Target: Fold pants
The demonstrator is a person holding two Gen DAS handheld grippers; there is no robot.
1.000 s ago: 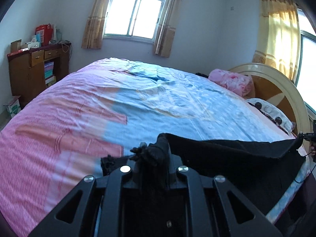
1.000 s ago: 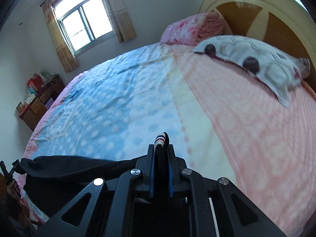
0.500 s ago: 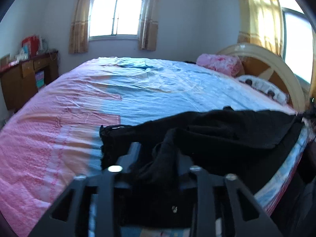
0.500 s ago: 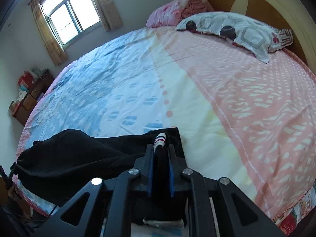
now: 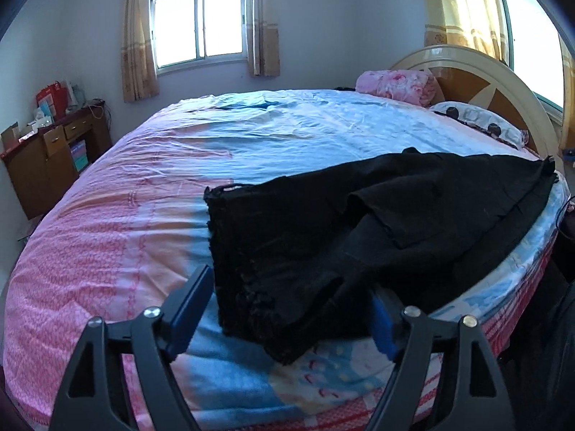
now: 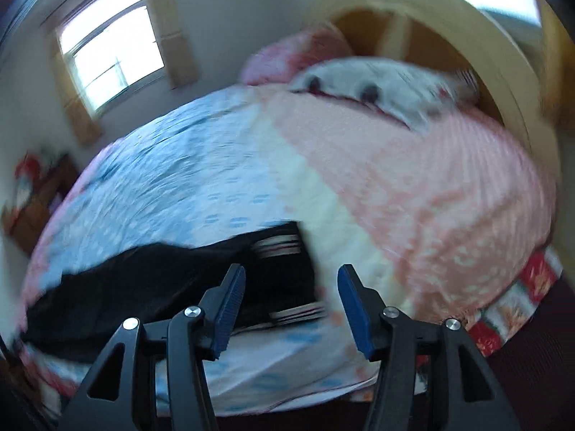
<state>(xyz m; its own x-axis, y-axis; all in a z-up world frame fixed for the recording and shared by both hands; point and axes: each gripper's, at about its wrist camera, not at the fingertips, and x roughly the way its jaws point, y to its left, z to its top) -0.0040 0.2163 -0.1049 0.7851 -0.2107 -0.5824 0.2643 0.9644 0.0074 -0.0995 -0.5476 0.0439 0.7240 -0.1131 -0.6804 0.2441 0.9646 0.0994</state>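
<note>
Black pants [image 5: 359,222] lie spread across the near edge of the pink-and-blue bed [image 5: 143,186], filling the left view from 9 to 3 o'clock. Both the left gripper [image 5: 291,309] and the right gripper [image 6: 291,301] gape wide, holding nothing, just above the cloth.

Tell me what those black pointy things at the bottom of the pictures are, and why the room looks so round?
Those are grabbing tools that a person holds, one in each hand. Each has a tiny camera looking along its two fingers, and its lens bends the room round. One picture is from the left tool, the other from the right tool; that one is blurry. Black pants lie spread near the edge of a big bed with a pink and blue sheet. By the headboard sit a white pillow and a rolled pink blanket. Both tools are open and hold nothing right now.
</note>
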